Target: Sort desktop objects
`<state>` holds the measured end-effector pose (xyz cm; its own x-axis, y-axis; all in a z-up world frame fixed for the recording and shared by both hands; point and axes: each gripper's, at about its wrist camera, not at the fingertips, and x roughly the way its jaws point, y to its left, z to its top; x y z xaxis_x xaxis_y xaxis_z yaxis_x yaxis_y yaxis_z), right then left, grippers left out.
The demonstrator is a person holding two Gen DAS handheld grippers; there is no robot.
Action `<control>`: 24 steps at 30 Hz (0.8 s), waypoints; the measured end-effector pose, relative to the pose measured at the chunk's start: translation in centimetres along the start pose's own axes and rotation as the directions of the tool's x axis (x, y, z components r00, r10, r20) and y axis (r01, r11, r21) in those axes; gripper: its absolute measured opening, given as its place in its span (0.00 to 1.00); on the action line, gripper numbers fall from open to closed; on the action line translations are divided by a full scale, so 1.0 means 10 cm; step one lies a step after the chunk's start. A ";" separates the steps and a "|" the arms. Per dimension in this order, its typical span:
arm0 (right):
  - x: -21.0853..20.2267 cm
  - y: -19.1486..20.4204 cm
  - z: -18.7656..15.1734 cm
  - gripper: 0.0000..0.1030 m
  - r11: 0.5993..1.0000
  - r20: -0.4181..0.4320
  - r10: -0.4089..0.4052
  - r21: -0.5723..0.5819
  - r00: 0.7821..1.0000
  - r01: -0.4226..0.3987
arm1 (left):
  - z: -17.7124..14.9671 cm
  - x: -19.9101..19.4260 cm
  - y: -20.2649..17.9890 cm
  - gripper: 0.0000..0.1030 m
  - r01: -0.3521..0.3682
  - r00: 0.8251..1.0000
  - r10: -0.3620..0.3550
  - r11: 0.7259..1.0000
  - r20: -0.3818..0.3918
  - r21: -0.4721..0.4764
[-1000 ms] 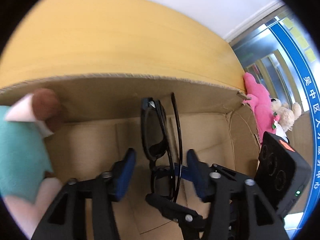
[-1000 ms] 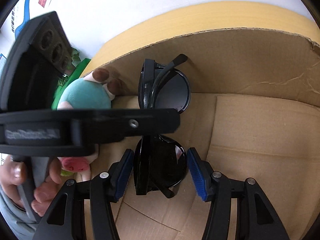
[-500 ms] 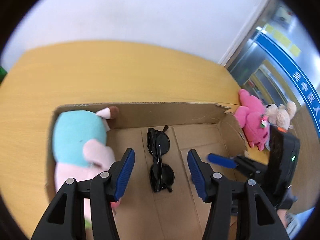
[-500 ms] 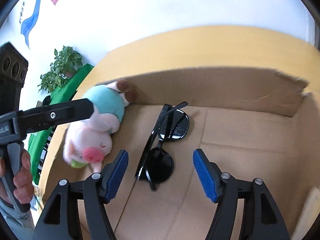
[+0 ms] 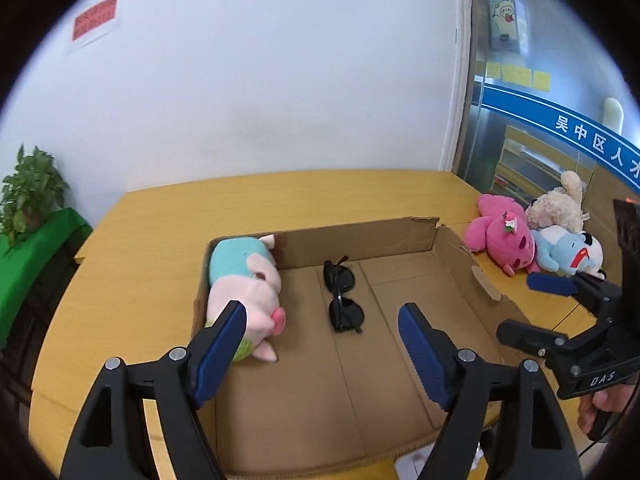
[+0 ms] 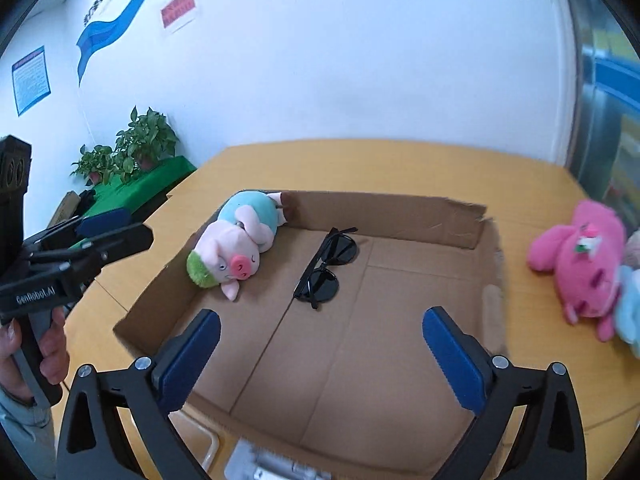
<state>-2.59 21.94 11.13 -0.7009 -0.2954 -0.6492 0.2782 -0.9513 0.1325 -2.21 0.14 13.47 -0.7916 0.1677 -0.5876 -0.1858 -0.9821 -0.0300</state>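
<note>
Office or public service room

A wooden table (image 6: 400,168) is set against a plain white wall on which a red notice (image 6: 178,8) and a blue poster (image 6: 31,80) are hung; potted plants (image 6: 132,148) are kept in the corner, and a blue band with Chinese lettering (image 5: 592,140) is seen on a glass partition.

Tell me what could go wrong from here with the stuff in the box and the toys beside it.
1. The sunglasses lie loose mid-box; a plush dropped in next could land on them and bend the frame.
2. The pink plush and the others sit near the table edge; a hasty reach might push one off.
3. Both claws, left and right, are opening, empty and close together, so they may collide on the next reach.
</note>
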 end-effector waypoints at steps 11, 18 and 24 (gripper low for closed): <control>-0.32 0.08 -0.65 1.00 0.999 0.000 -0.049 -0.006 0.999 0.049 | -0.70 -0.31 -0.21 0.76 -0.024 0.999 0.020 0.996 -0.047 -0.081; -0.32 -0.12 -0.92 1.00 0.998 -0.030 -0.044 0.041 0.999 0.045 | -0.80 -0.30 -0.35 0.76 -0.003 0.997 -0.001 0.999 -0.075 -0.049; -0.40 -0.30 -1.17 1.00 0.999 -0.062 -0.010 0.030 0.998 0.012 | -0.96 -0.23 -0.38 0.76 0.038 0.990 -0.048 0.996 -0.131 -0.075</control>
<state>7.02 26.97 4.58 -0.6612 -0.2800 -0.6960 0.2502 -0.9569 0.1474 5.94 2.66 7.15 -0.6984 0.2017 -0.6867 -0.1714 -0.9787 -0.1131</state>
